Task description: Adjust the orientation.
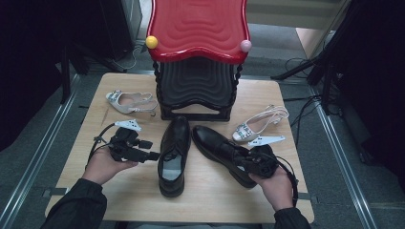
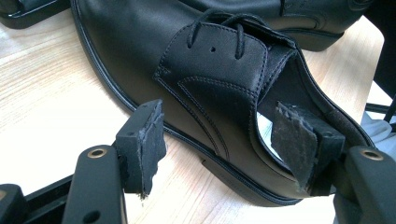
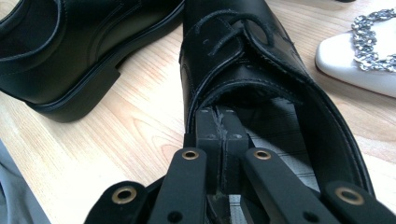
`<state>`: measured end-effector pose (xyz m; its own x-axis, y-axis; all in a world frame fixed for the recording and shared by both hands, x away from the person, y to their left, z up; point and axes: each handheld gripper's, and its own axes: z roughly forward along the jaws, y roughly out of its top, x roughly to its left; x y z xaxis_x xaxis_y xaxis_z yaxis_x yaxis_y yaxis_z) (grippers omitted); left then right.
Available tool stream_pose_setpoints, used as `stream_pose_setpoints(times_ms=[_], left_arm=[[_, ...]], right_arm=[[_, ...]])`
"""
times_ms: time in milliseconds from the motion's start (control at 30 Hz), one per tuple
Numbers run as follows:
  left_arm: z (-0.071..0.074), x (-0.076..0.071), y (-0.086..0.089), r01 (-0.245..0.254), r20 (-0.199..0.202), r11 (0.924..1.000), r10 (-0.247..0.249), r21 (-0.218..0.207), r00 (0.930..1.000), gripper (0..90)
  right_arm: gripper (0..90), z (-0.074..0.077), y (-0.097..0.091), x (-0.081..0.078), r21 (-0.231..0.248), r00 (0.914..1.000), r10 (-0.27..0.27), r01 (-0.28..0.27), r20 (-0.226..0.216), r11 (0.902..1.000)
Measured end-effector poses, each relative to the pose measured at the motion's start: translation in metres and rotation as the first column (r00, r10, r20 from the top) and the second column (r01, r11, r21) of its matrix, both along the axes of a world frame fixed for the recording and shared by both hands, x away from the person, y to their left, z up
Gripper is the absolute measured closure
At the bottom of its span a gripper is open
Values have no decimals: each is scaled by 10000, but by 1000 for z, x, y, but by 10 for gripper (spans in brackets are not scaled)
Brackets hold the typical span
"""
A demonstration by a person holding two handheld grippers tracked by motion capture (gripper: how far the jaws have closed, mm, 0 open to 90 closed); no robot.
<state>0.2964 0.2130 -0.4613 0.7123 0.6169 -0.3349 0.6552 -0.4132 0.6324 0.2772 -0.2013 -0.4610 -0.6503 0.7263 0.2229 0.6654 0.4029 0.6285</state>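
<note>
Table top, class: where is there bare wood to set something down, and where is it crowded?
Bare wood lies along the near edge of the table, and at the left edge, between the silver slingback and the left tool. Crowded: the middle, where two black shoes lie before the stacked stools.

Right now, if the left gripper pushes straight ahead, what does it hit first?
Likely the left black shoe: the left gripper has open jaws straddling its side wall by the opening. Depth is unclear.
</note>
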Motion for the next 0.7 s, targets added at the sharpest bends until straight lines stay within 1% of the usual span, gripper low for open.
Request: stream_pose_setpoints(times_ms=[200,400,700], left_arm=[[0,-1,2,-84,37,10000,84,13,10000,346],[0,-3,4,-133,15,9999,133,-29,9999,346],[0,-7,7,-233,28,9997,233,15,9997,346]], right_arm=[[900,1,1,0,92,9999,27,-26,-150,10000],[900,3,10,-1,78,9989,445,-444,-160,9990],[900,2,22,0,195,9961,858,-854,-189,9962]])
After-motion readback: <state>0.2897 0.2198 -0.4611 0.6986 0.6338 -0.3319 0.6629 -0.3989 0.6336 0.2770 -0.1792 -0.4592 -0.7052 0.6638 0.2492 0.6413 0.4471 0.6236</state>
